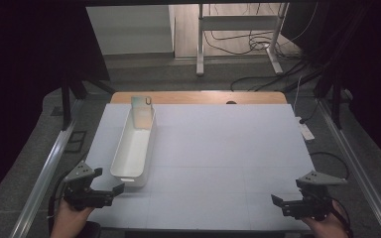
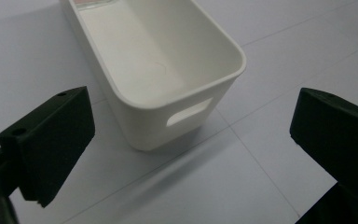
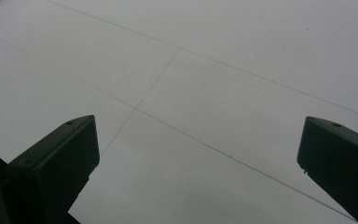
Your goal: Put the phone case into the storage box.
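A long white bin (image 1: 133,148) is set on the left of the table (image 1: 228,148), a phone (image 1: 142,111) propped in its far end. The left gripper (image 1: 110,183) is held just beside the bin's near end, jaws spread, nothing pinched. The right gripper (image 1: 277,201) is held at the near right, jaws spread, well apart from the bin.

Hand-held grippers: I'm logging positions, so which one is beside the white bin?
The left hand-held gripper, open, points at the white bin near its end; the right hand-held gripper is over bare table.

Black tongs (image 1: 110,191); grey three-cornered top plates; screw holes in jaws
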`<action>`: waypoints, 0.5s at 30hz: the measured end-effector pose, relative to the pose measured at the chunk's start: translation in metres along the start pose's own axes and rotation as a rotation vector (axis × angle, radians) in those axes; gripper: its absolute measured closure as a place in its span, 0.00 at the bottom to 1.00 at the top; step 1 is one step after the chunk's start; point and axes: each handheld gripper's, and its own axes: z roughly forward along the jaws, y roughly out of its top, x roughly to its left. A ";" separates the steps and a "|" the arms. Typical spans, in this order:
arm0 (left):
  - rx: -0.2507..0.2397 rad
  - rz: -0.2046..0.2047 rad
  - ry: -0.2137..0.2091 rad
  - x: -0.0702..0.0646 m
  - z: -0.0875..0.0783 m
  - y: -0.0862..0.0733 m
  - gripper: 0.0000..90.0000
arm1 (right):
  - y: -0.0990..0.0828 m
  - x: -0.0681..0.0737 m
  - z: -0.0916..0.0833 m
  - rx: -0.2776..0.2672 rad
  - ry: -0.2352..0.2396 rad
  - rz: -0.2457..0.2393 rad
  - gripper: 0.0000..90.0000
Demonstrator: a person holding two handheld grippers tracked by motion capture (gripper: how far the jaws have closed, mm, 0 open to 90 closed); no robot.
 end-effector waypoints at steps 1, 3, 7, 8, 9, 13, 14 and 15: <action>0.001 -0.003 0.001 0.000 -0.001 -0.001 0.01 | 0.000 0.000 0.000 0.000 0.000 -0.001 0.00; 0.000 -0.007 0.002 0.000 -0.002 -0.003 0.01 | 0.000 0.000 0.000 0.001 0.000 -0.001 0.00; 0.000 -0.006 0.010 0.000 -0.005 -0.006 0.01 | 0.000 0.000 0.000 0.001 -0.001 -0.001 0.00; 0.000 -0.007 0.014 0.000 -0.006 -0.006 0.01 | 0.000 0.001 0.000 0.001 -0.001 -0.002 0.00; 0.003 -0.006 0.018 0.000 -0.006 -0.007 0.01 | 0.000 0.001 0.000 0.003 -0.002 -0.003 0.00; 0.005 0.000 0.024 0.000 -0.007 -0.007 0.01 | 0.000 0.001 0.000 0.002 -0.001 -0.003 0.00; 0.018 0.002 0.028 0.000 -0.006 -0.007 0.01 | 0.000 0.001 0.000 0.003 -0.001 -0.003 0.00; 0.018 0.002 0.028 0.000 -0.006 -0.007 0.01 | 0.000 0.001 0.000 0.002 0.000 -0.004 0.00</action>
